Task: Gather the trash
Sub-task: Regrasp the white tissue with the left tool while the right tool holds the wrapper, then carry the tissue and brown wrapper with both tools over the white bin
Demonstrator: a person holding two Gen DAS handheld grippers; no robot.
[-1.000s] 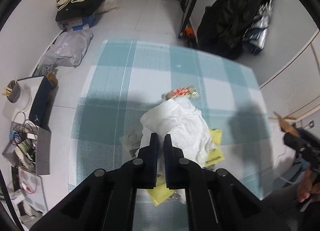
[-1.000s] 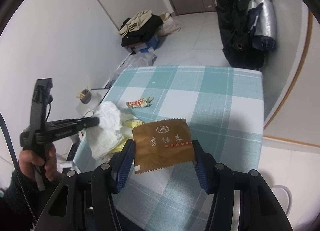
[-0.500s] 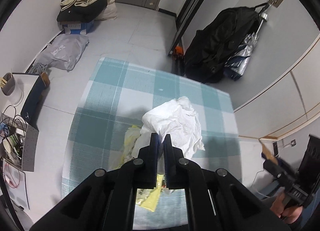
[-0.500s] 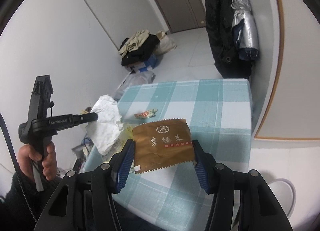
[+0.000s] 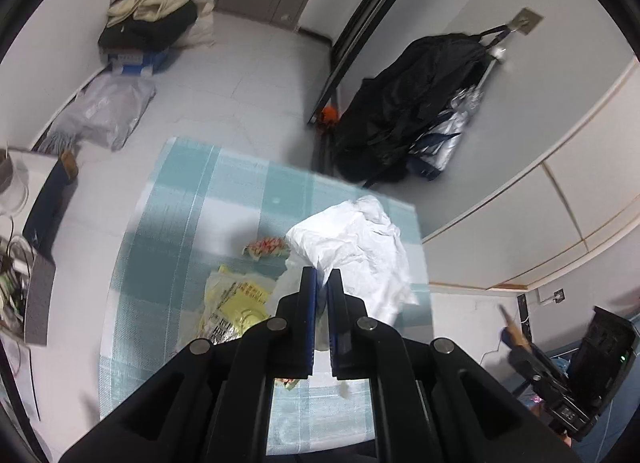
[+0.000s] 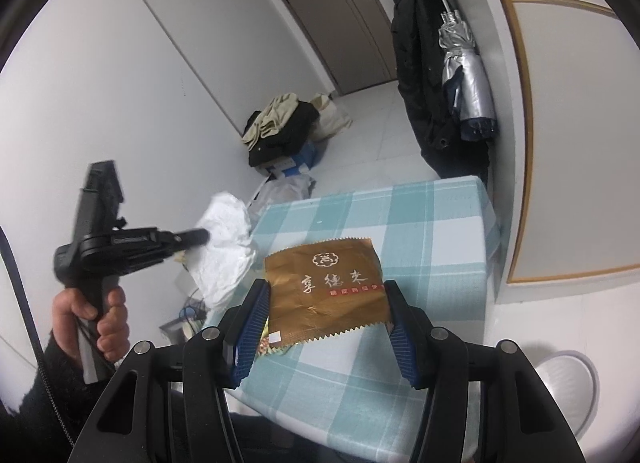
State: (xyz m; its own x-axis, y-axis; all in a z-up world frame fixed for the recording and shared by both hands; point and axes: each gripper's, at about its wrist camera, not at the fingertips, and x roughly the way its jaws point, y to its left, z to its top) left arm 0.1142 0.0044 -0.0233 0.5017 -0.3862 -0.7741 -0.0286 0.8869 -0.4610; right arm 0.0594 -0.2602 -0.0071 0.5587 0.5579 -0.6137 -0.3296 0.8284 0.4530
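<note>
Right wrist view, nearest first: the right gripper [image 6: 326, 321] has its blue ribbed fingers spread wide around a flat, glossy brown snack wrapper [image 6: 326, 287] with zigzag-cut edges. The wrapper spans the gap between the fingers; whether they pinch it firmly cannot be told, so it may slip out if the hand tilts.

To the left, a hand [image 6: 94, 313] holds the left gripper [image 6: 200, 237], its tips buried in a crumpled white plastic bag [image 6: 226, 247] held in the air beside the table.

Left wrist view: the left gripper's [image 5: 322, 285] jaws stand nearly together, pinching a thin fold of the white plastic bag [image 5: 360, 247]. The film is soft and slick; so small a bite could pull free, or the hanging bag could snag the litter below.

On the teal-and-white checked tablecloth [image 5: 192, 223] lie a wrinkled yellow printed wrapper [image 5: 236, 299] and, farther off, a small red-and-white candy wrapper [image 5: 266, 247], both yet to be gathered.

Farthest, a black coat [image 5: 404, 107] hangs on the wall.
</note>
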